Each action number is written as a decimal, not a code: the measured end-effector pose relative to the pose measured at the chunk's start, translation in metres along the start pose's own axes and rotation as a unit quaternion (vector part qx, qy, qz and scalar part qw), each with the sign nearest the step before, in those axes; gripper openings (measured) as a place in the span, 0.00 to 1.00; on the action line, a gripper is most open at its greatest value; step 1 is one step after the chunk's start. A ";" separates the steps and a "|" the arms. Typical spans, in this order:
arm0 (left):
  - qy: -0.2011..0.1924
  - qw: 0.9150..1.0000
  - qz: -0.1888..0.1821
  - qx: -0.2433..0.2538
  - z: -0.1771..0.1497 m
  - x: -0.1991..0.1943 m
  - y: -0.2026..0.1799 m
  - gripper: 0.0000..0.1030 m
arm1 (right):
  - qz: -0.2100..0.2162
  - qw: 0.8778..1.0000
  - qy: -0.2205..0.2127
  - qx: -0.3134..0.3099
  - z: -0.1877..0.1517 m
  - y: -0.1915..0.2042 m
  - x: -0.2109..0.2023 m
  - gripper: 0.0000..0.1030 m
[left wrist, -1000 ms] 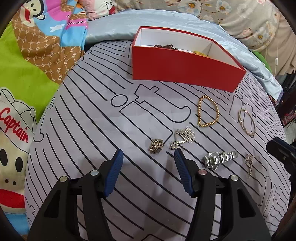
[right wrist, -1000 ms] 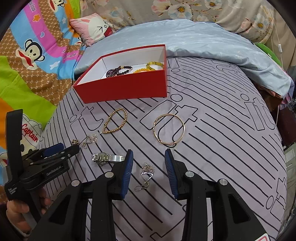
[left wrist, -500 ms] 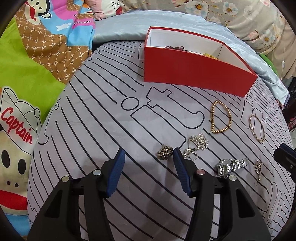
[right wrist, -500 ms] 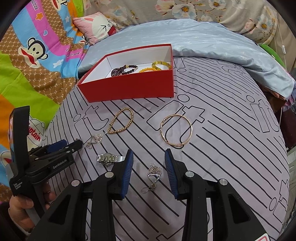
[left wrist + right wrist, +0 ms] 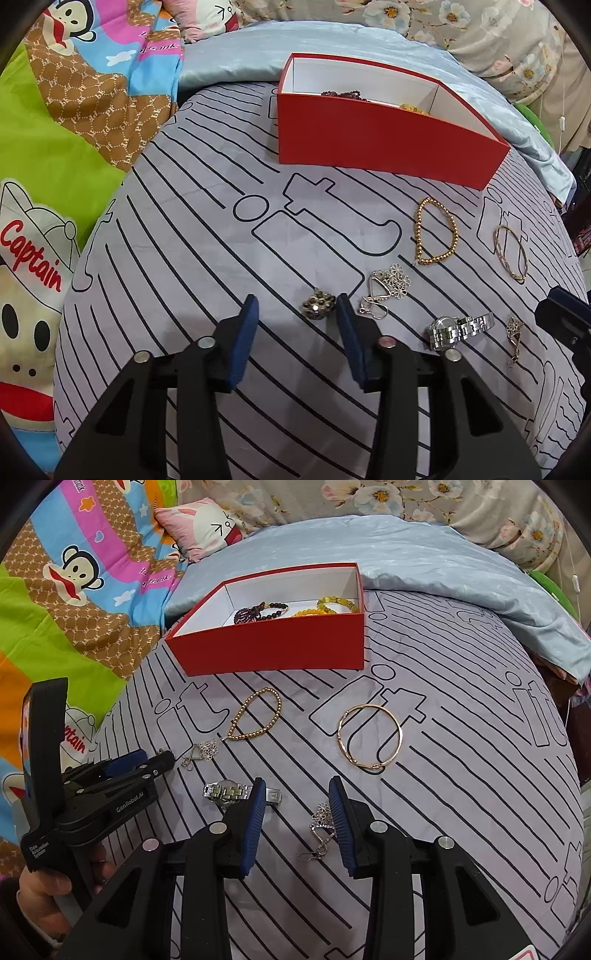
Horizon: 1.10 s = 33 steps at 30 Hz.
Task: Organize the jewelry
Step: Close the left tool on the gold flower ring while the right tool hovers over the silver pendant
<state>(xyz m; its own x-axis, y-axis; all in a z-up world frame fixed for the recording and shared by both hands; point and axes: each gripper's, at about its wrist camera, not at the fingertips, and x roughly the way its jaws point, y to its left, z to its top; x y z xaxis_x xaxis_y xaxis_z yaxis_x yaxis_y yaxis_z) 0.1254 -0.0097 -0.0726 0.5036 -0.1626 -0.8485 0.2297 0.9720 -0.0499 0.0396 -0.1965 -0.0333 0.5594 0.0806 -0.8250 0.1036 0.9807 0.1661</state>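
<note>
- Between the pads of the left gripper (image 5: 295, 314), toward the right pad, lies a small dark-gold cluster piece (image 5: 318, 309); the jaws are closing on it and the pads do not yet press it.
- Risk: the piece sits off-centre. The right pad is likely to reach it first and push it sideways across the cloth instead of pinching it.
- Risk: the silver flower earring (image 5: 388, 291) lies just beside the right pad and could be dragged or caught in the same closure.
- The right gripper (image 5: 297, 797) has its jaws apart and empty. A second flower earring (image 5: 322, 829) lies between its pads, touching or nearly touching the right one; the silver watch (image 5: 225, 791) runs behind the left pad. A careless closure could snag either.
- Risk: the bedding is soft; a downward press may sink the pads and fold cloth into the grip.
- Destination: the red box (image 5: 273, 650), well apart, already holds beaded bracelets (image 5: 264, 611).
- The gold bead bracelet (image 5: 256, 716) and gold bangle (image 5: 369, 738) lie loose nearby.
- Surface: a grey sheet with black line print (image 5: 184, 258), on a bed; cartoon blanket (image 5: 55, 147) at left, pale blue quilt (image 5: 424, 554) behind.
</note>
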 end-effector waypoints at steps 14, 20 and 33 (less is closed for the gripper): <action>0.002 1.000 -0.021 0.001 0.000 -0.002 0.004 0.20 | 0.009 1.000 0.004 -0.004 -0.001 0.005 0.005 0.34; -0.002 1.000 -0.019 0.004 -0.001 0.000 0.002 0.20 | 0.011 1.000 0.006 -0.005 -0.001 0.006 0.006 0.34; -0.012 0.999 -0.030 0.002 0.000 0.002 0.004 0.15 | 0.016 1.000 0.008 -0.006 0.000 0.011 0.009 0.34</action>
<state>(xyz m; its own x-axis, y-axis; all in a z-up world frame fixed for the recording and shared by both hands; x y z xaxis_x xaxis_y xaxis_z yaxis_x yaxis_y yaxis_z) 0.1270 -0.0061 -0.0745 0.5092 -0.2246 -0.8308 0.2627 0.9598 -0.0985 0.0457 -0.1853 -0.0392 0.5482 0.1146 -0.8285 0.0762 0.9796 0.1859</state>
